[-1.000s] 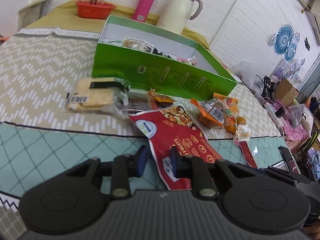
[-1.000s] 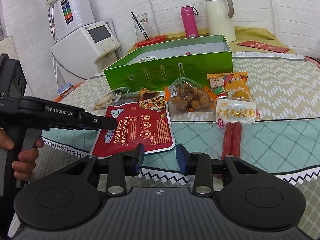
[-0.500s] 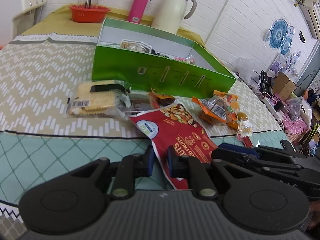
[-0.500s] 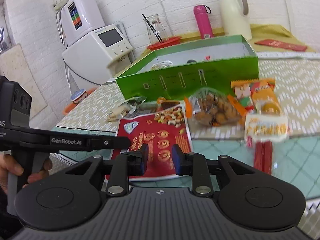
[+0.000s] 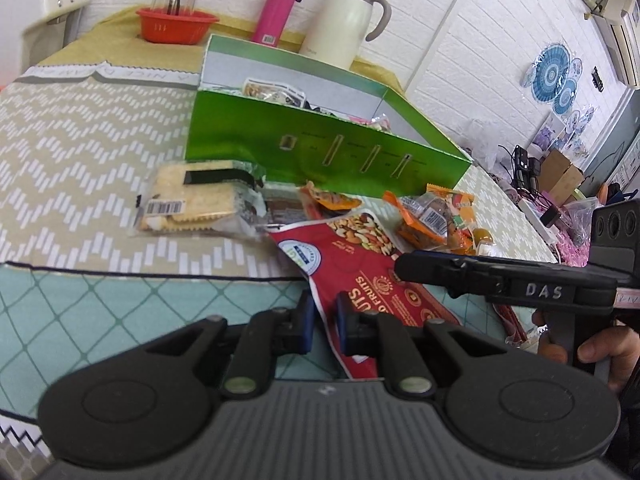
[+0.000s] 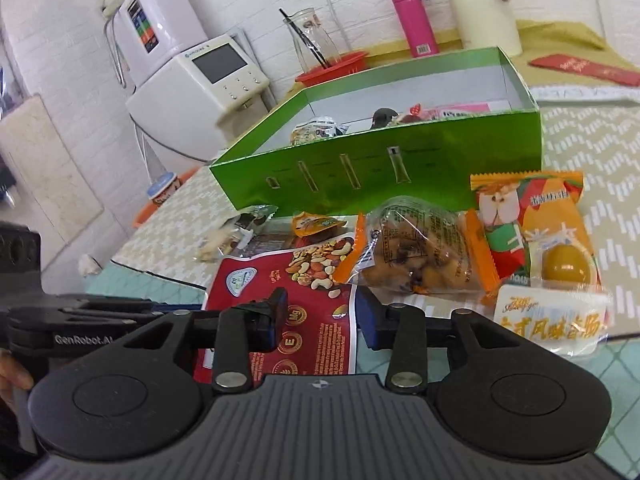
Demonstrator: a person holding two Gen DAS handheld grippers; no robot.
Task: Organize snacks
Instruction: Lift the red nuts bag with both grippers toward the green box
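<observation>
Red nut pouch [image 6: 304, 304] (flat) lies before the green box [image 6: 384, 172].

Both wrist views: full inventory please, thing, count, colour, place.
Box: 1, green, open, mid-table, a few snacks inside.
Nut pouch: 1, red, flat, in front of box.
Cracker pack: 1, clear wrap, left of pouch.
Orange-edged snack bag: 1, right of pouch.
Apple-print packet: 1, orange, right of that bag.
White-label packet: 1, nearest on the right.
Flask: 1, pink, behind box.
Jug: 1, cream, beside flask.
Basin: 1, red, back left.
Left tool: narrowly open over pouch edge.
Right tool: open above pouch.
</observation>
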